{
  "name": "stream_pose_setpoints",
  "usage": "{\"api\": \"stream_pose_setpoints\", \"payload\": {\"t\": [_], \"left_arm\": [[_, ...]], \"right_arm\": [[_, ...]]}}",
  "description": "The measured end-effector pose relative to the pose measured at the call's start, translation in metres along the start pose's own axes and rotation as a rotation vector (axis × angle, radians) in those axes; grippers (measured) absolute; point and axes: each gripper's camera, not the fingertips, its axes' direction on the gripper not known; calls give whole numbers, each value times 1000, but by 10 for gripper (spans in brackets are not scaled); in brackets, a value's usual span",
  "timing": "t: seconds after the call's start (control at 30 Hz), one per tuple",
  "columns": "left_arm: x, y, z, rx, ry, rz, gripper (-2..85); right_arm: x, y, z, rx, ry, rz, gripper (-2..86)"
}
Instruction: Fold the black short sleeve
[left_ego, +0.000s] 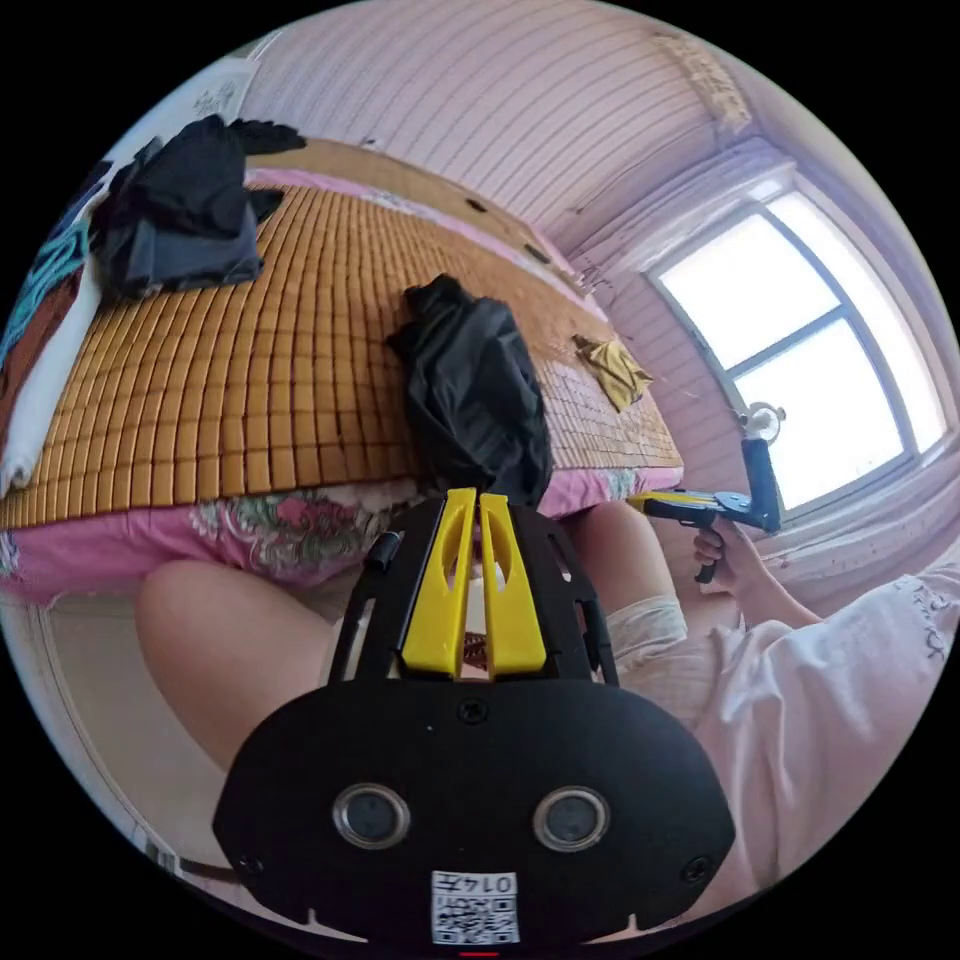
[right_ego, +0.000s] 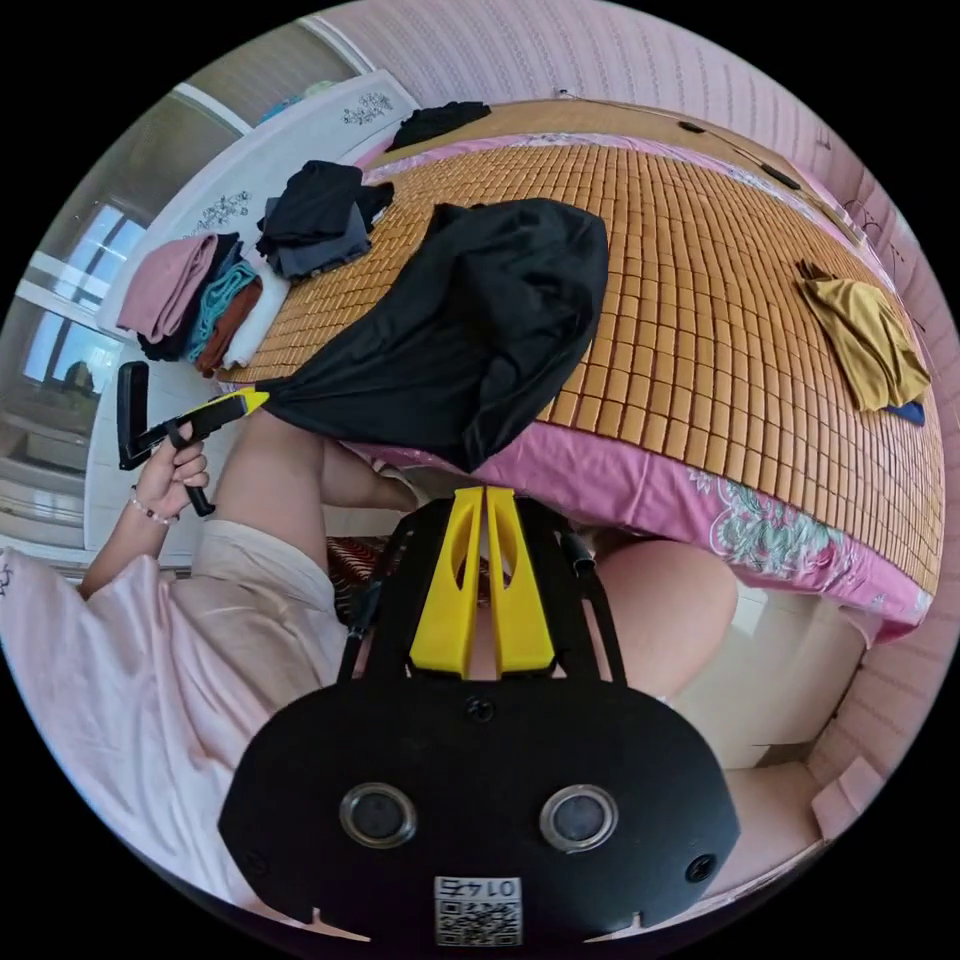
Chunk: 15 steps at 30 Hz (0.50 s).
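Firstly, in the left gripper view, the left gripper (left_ego: 476, 500) points at the near edge of the bed (left_ego: 300, 360), its yellow jaws drawn together at the tips right against the black short sleeve (left_ego: 470, 385); whether cloth is pinched between them cannot be told from this angle. The shirt sits bunched in a heap at the near edge of the bamboo mat (left_ego: 230, 400), partly hanging over the pink bedsheet (left_ego: 120, 550). A pile of dark clothes (left_ego: 180, 210) lies at the mat's far left corner, and a yellow garment (left_ego: 612, 368) lies near the right edge. The right gripper (left_ego: 650, 503) appears off the bed's right corner, held in a hand (left_ego: 725, 555), apart from the shirt.

Next, in the right gripper view, the right gripper (right_ego: 484, 492) has its jaws together with nothing visible between them, just below the shirt's hanging hem. The black short sleeve (right_ego: 470, 320) drapes over the near edge, and one corner is stretched out to the left gripper (right_ego: 248, 400), whose jaws are clamped on it. Folded clothes (right_ego: 205, 300) are stacked at the left end.
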Motion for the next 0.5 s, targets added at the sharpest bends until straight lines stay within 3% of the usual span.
{"api": "stream_pose_setpoints", "payload": {"t": [0.23, 0.5], "left_arm": [[-27, 0, -8, 28, 3, -93, -10], [-45, -7, -11, 7, -15, -129, -10]], "right_arm": [[-5, -80, 26, 8, 49, 21, 106], [0, -162, 58, 4, 183, 46, 114]]}}
